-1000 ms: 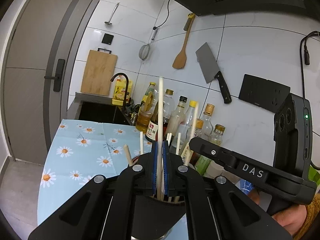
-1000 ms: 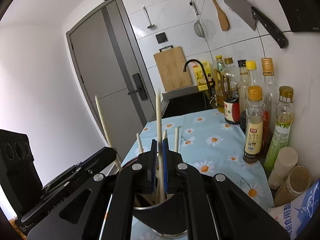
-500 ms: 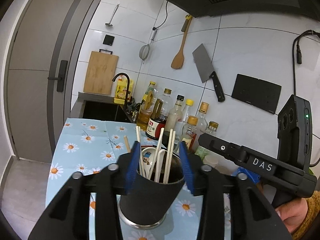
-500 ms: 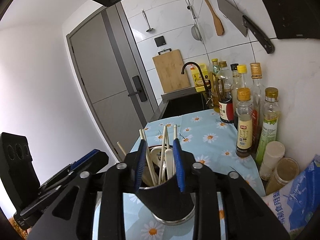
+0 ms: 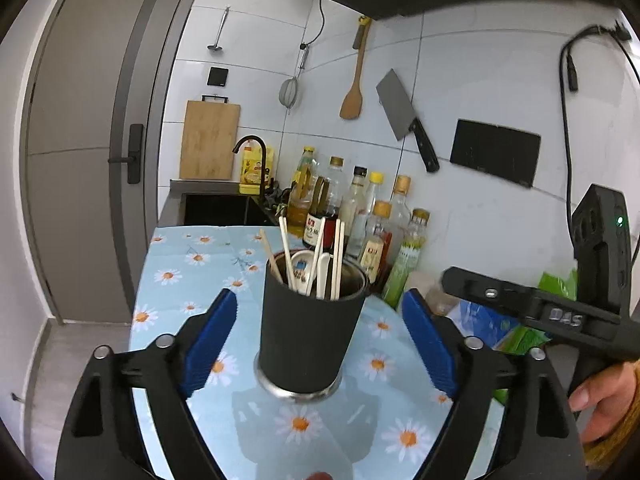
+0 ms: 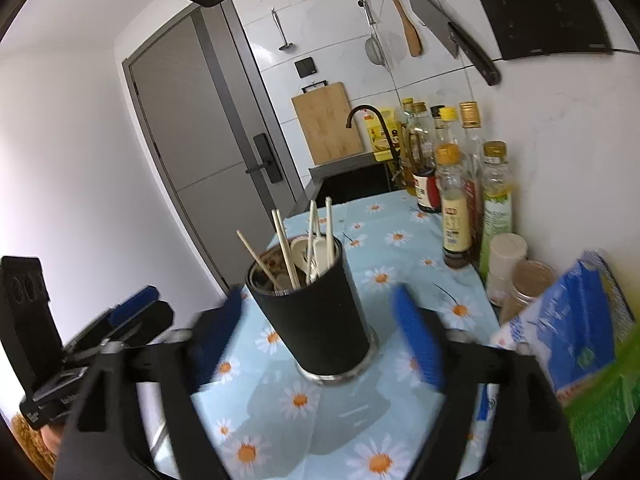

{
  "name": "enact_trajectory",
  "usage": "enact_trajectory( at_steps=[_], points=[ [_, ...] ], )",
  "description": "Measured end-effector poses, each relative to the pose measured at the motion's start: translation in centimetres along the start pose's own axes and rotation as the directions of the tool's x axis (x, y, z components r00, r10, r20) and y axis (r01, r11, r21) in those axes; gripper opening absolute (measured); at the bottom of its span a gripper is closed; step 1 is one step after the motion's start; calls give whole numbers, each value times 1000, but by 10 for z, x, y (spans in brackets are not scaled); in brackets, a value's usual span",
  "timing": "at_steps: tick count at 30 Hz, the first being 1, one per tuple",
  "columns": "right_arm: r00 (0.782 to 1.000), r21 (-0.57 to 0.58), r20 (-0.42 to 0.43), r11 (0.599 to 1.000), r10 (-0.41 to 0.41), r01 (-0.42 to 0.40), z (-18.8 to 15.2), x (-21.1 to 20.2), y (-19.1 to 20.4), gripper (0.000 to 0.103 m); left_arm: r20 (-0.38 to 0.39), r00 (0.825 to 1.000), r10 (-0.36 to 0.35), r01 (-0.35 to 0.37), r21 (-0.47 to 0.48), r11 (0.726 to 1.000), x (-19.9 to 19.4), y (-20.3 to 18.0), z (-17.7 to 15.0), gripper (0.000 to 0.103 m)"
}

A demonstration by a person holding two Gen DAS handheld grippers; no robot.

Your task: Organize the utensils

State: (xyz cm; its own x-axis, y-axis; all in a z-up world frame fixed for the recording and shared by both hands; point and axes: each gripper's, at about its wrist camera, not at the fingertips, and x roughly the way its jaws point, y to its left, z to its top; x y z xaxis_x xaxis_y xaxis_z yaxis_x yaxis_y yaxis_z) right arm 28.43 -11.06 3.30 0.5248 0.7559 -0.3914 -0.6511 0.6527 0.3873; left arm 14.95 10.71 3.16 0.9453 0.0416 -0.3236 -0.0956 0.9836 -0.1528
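Now both tongs are released: the left gripper (image 5: 318,340) has just been opening, its blue pads (image 5: 208,340) spread wide on either side of the utensil holder (image 5: 312,332) without touching it, and the right gripper (image 6: 320,340) has likewise just been opening, its blurred blue pads (image 6: 418,344) standing clear of the same holder (image 6: 320,320). Nothing is gripped by either. The holder, a dark cup with a metal rim and base, stands upright on the daisy-print cloth (image 5: 188,280) that covers the worktop, toward the near end and closer to the wall side than to the open edge. Inside it stand pale chopsticks (image 5: 338,256) and white ceramic spoons (image 5: 302,268), leaning at different angles. From the left wrist view the right gripper's body (image 5: 560,312) shows at the right with a hand (image 5: 604,404) on its handle. Along the wall edge of the worktop stand oil and sauce bottles (image 6: 456,200); further back lies a black sink (image 5: 220,210), with a cleaver (image 5: 404,116) hanging on the tiles
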Motion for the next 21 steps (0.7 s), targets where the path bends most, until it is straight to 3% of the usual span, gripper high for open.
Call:
enact_trajectory(
  at_steps=[2,12,21],
  points=[
    [1000,-28,3,1000,4,-4,-4,-10,2,98,-2,1000,14,-14,-3,1000,-10,-2,-3,95],
    [999,-132,-23,990,40,-43,-16,-50,5,98,-47,995,90,-90,3,996,-38,-31,-13,96],
    [994,-120,-77,989,80,-89,-37,-77,-10,98,-122,981,151,-154,-20,988,-53,-56,-37,96]
  ],
)
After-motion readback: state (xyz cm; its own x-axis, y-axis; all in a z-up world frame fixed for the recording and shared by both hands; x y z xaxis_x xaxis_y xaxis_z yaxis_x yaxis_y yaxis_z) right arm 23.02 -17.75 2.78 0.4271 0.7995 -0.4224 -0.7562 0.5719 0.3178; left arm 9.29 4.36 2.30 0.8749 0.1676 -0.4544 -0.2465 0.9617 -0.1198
